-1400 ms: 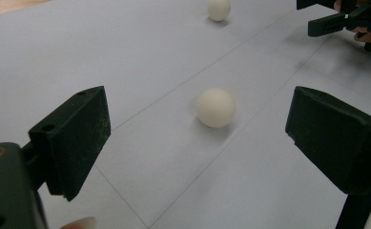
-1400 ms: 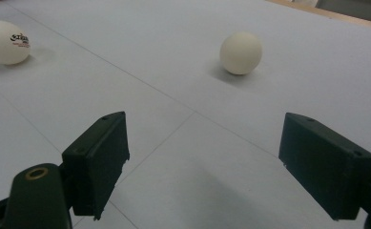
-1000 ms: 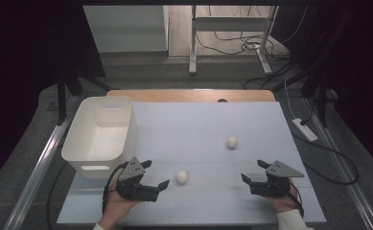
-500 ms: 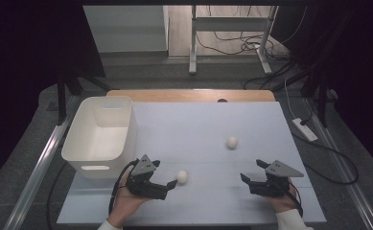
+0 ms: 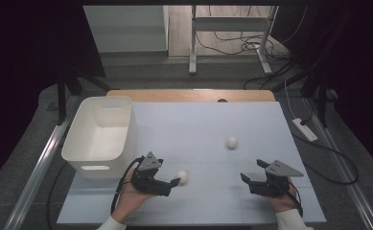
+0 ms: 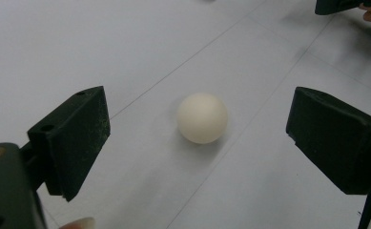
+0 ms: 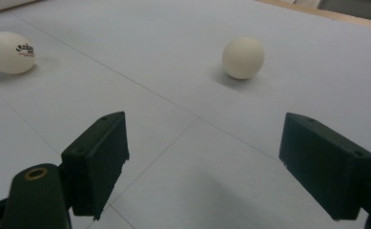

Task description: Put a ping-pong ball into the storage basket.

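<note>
White bin at table's left edge

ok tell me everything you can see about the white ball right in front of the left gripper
The small, round, matte off-white ball, plastic by its look, lies on the pale grey table top between the open black jaws of the left gripper, touching neither. The right gripper view shows dark print on its side. It rests on the table alone, right of the white plastic bin.
</note>
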